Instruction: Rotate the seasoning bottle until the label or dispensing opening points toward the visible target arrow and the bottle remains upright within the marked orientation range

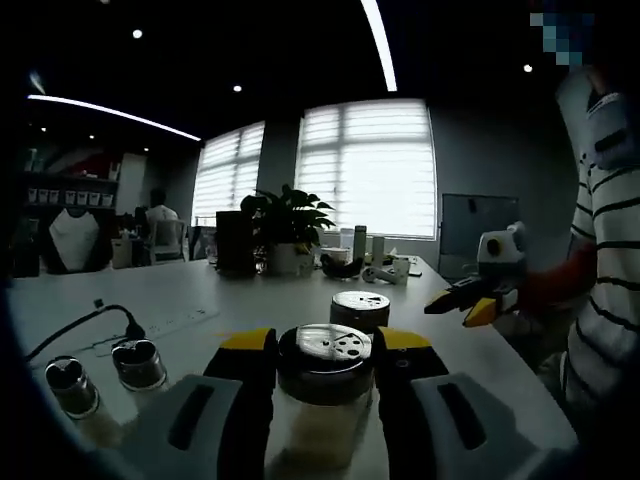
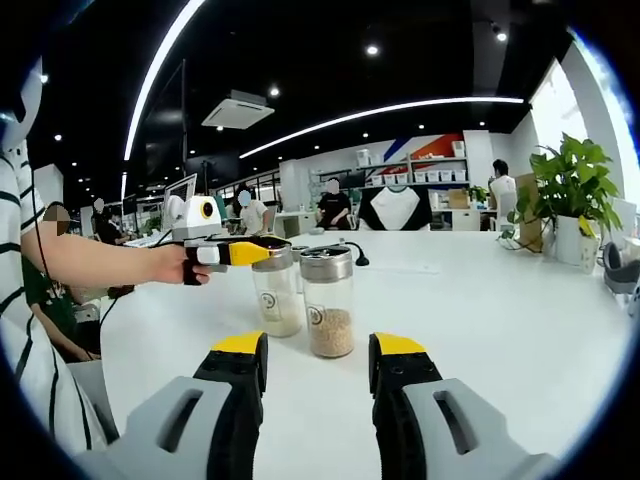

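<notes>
**Left gripper view**
- Left hand-held gripper point(image 1: 325, 365): yellow-tipped jaws closed either side of the seasoning bottle point(image 1: 325, 385), clenched on it just under the cap.
- Seasoning bottle: clear glass, pale contents, perforated metal cap with its holes facing up; upright on the white surface point(image 1: 250, 295).
- Second shaker point(image 1: 360, 310): just behind the gripped bottle, close to it.
- Two small shakers point(image 1: 105, 375): at left, near a black cable point(image 1: 85, 325).
- Right hand-held gripper point(image 1: 470, 300): at right, well apart from the bottle, held by a person in a striped sleeve point(image 1: 605, 240).
- Potted plant point(image 1: 285, 225) and small items at the far end of the surface. No target arrow can be made out.

**Right gripper view**
- Right hand-held gripper point(image 2: 318, 365): jaws spread wide, nothing between them, short of the bottles.
- The left hand-held gripper reaches in from the left, its yellow tip at the cap of the seasoning bottle; a round label faces this camera.
- Second shaker, filled with brown grains, stands just beside it, possibly touching.

**Handling note (judgement)**
- Step in hand: turning the gripped bottle about its upright axis.
- Keep the grip level and the base flat on the surface; twist slowly so the glass does not slip in the jaws.
- Mind the neighbouring shaker: a wide swing may knock it.
- The free gripper could steady the neighbour or re-grip if the wrist runs out of turn.
</notes>
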The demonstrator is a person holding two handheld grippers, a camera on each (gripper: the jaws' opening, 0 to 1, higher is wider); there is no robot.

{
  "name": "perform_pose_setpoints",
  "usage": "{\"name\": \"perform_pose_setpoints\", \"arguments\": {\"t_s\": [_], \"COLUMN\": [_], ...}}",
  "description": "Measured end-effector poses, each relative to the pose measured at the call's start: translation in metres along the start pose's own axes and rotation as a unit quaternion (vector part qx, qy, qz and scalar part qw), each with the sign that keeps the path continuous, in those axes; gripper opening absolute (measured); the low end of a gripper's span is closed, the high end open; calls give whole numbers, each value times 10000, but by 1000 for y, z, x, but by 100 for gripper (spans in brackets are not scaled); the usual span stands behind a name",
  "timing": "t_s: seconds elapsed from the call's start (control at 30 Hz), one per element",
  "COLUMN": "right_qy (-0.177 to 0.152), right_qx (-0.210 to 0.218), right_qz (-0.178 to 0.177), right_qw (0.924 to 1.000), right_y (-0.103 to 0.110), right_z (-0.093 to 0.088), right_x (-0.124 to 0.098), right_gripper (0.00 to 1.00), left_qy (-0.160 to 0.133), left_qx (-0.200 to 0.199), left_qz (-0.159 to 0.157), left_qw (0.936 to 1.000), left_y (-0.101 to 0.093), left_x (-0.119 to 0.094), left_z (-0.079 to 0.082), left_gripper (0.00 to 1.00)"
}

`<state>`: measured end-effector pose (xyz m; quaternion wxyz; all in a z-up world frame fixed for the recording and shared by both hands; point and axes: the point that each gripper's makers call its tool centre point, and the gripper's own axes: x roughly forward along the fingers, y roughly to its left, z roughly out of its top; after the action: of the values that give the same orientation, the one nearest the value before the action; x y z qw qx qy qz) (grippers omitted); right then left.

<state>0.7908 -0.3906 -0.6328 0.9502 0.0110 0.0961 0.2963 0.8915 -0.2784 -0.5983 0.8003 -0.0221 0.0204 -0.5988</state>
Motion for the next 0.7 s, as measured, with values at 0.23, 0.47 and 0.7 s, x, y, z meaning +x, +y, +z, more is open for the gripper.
{"name": "perform_pose_setpoints", "arguments": {"t_s": [0.23, 0.47, 0.7], "right_qy": [9, 1, 7], "right_qx": [-15, -21, -23], "right_qz": [27, 19, 12], "right_qw": [10000, 10000, 10000], "right_y": [1, 1, 1], "right_z": [1, 1, 1], "right_x": [1, 2, 2], "right_gripper": [40, 41, 41], "left_qy": [-86, -155, -248], "left_qx": [-277, -390, -476], "left_qz": [-277, -282, 135], "left_qw": [9992, 9987, 9985], "left_y": [0, -3, 1], "left_x": [0, 0, -2], "left_z": [-1, -1, 3], "left_gripper": [41, 41, 46]}}
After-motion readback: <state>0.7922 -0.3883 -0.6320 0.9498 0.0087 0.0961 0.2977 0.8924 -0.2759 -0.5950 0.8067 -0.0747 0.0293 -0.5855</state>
